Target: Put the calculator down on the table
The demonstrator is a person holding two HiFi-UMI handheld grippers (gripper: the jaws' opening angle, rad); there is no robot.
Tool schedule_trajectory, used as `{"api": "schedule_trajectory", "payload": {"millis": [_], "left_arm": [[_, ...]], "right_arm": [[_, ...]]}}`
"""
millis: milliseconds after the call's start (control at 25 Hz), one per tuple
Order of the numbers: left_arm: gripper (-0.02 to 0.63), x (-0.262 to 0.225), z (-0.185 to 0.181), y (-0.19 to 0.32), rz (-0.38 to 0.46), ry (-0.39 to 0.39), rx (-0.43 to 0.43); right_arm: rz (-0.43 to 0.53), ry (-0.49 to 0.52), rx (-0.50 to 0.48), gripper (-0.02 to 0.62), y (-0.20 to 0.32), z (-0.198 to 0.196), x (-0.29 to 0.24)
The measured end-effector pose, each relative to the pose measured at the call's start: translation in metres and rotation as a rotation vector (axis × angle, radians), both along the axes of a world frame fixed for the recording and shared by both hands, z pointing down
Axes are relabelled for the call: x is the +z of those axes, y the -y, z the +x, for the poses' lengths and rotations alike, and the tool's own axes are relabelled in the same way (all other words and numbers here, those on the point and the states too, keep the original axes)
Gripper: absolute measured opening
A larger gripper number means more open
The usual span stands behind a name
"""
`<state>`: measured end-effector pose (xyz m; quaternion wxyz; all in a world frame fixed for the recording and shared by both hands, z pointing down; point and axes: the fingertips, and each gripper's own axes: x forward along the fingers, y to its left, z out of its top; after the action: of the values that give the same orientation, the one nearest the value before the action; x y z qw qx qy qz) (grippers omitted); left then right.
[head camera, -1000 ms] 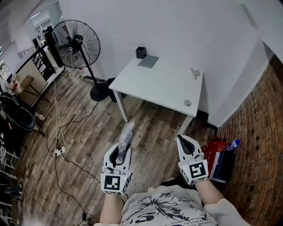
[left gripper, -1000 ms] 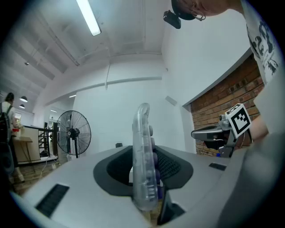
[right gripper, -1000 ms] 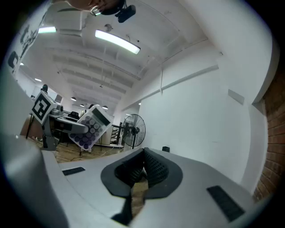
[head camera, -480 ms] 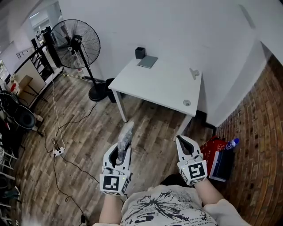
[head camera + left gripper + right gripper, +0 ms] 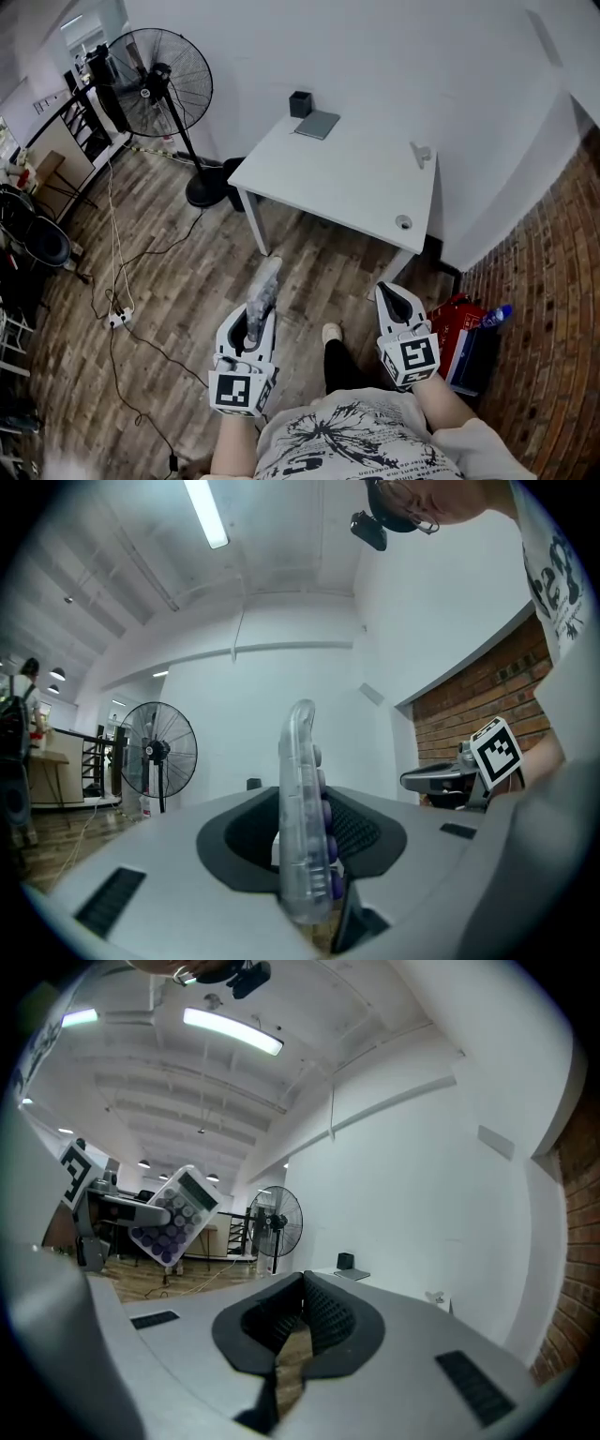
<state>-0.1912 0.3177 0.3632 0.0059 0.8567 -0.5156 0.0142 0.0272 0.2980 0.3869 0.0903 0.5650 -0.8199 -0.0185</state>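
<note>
Well, in the head view the calculator is high over the wood floor and well apart from the white worktop. If the grip gets loose too soon, it could drop and crack on the floor. The left gripper points out level toward the worktop and holds only the low end of the calculator. The long top part sticks out and could tip over. The right gripper is held beside it, pointing much the same way. A black cup and a grey pad sit at the far corner of the worktop, so that corner looks like a bad place to land. In the left gripper view the fingers are clenched on the calculator. It stands thin edge up, with its purple buttons toward the right finger, and I think such smooth clear plastic may slide. In the right gripper view the fingers are pressed together on nothing. The calculator shows off to the left, tilted, in the other gripper.
</note>
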Motion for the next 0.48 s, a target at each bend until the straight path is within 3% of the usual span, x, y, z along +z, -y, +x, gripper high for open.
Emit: {"api": "schedule_trajectory", "payload": {"millis": [240,480], "left_arm": [[0.146,-0.004,0.002,0.092,-0.008,-0.003,-0.069],[0.146,-0.014,0.027,0.210,-0.007,0.025,-0.072]], "right_arm": [[-0.002,-0.020,-0.088,0.011,0.108,-0.008,0.006],[-0.010,0.006,-0.081,0.011,0.240,0.018,0.000]]}}
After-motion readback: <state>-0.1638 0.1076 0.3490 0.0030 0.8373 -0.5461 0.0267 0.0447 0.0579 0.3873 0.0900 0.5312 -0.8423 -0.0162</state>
